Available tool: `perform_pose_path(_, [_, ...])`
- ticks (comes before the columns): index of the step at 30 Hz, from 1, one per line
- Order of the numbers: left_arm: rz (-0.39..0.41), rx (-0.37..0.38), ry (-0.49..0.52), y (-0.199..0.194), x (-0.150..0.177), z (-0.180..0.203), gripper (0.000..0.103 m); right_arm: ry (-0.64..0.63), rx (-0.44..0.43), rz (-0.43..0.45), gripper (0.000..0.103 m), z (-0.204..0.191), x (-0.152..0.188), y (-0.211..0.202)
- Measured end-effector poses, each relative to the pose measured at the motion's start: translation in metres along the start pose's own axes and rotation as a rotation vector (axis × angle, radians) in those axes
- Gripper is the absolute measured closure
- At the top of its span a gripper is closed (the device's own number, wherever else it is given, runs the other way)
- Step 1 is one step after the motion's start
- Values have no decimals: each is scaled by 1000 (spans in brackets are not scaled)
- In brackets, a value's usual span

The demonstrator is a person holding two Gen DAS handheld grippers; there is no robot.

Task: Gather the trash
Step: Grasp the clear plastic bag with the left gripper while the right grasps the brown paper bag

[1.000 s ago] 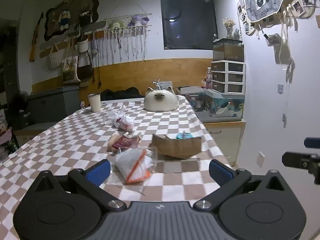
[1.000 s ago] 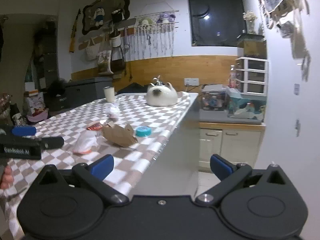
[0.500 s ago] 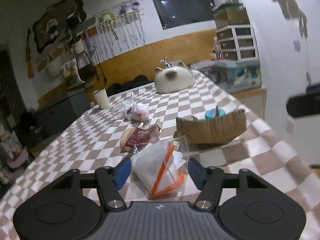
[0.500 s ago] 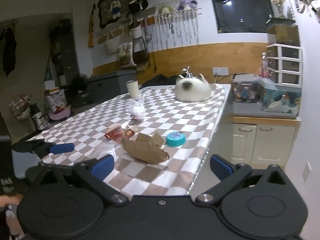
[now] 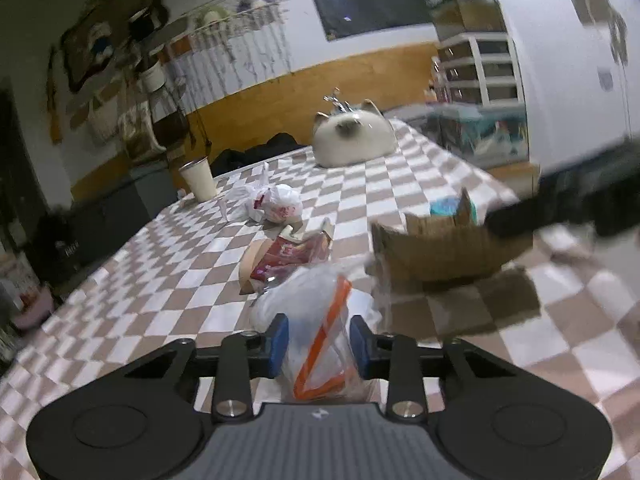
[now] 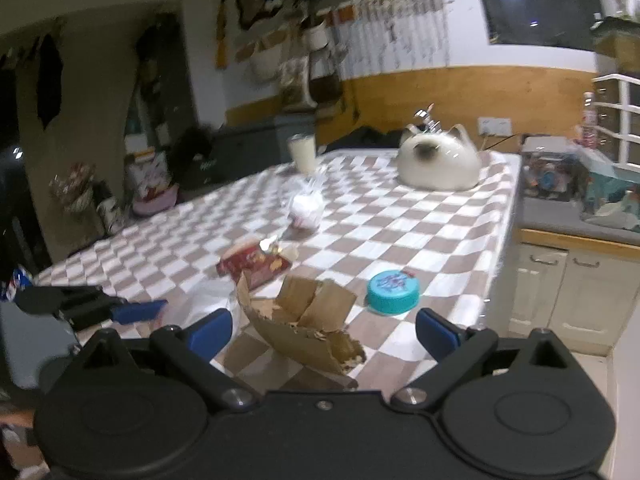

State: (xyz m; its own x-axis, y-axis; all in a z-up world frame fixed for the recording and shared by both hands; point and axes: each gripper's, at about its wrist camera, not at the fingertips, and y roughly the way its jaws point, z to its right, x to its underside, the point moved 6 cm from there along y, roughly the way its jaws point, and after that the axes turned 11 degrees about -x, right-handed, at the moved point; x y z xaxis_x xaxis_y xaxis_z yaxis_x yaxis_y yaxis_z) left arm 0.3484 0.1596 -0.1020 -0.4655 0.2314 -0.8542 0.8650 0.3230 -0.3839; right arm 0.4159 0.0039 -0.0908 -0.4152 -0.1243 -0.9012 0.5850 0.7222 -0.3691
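Note:
My left gripper (image 5: 319, 344) is shut on a clear plastic bag with orange stripes (image 5: 320, 320) at the near edge of the checkered table (image 5: 180, 280). Behind it lie a red snack wrapper (image 5: 288, 256), a torn brown cardboard piece (image 5: 440, 248), a teal lid (image 5: 448, 206) and a tied white plastic bag (image 5: 276, 202). My right gripper (image 6: 324, 330) is open, its jaws on either side of the torn cardboard (image 6: 304, 324). The teal lid (image 6: 393, 291), the red wrapper (image 6: 256, 264) and the white bag (image 6: 306, 208) lie beyond. The left gripper (image 6: 120, 312) shows at the left.
A cat-shaped ceramic holder (image 6: 438, 168) and a cream cup (image 6: 302, 152) stand at the table's far end. The table's right edge (image 6: 500, 248) drops to a lower counter with boxes (image 6: 580, 184) and cabinets (image 6: 568, 288). The right gripper's dark body (image 5: 580, 200) crosses the left view.
My left gripper moved forward and closed on the orange-striped bag. My right gripper swung left over the table, to the torn cardboard.

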Motion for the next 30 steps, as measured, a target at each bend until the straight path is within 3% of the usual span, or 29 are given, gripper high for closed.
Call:
perform_pose_path(5, [-9,31,-152,-4,5,-27,85,-16,-26,-64,7,5,6,28])
perform_pose_path(9, [-11,32,-217,-12,8,-40,90,1,-85,-71,7,6,5,39])
perform_pose_path(15, [-28,30,-274,-20,14,-49,92,5,-151,-150,31,-14,12,53])
perform_pose_path(24, [-36,31,-341,-41,25,-55,95,-70,-59,-168,50,-38,25,34])
perform_pose_path(26, [-36,32,-349,-47,26,-54,95,-65,-37,-160,61,-41,23,27])
perform_pose_path(30, [-33,38,-365,-59,30,-52,96,-29,-6,-140,73,-45,21,8])
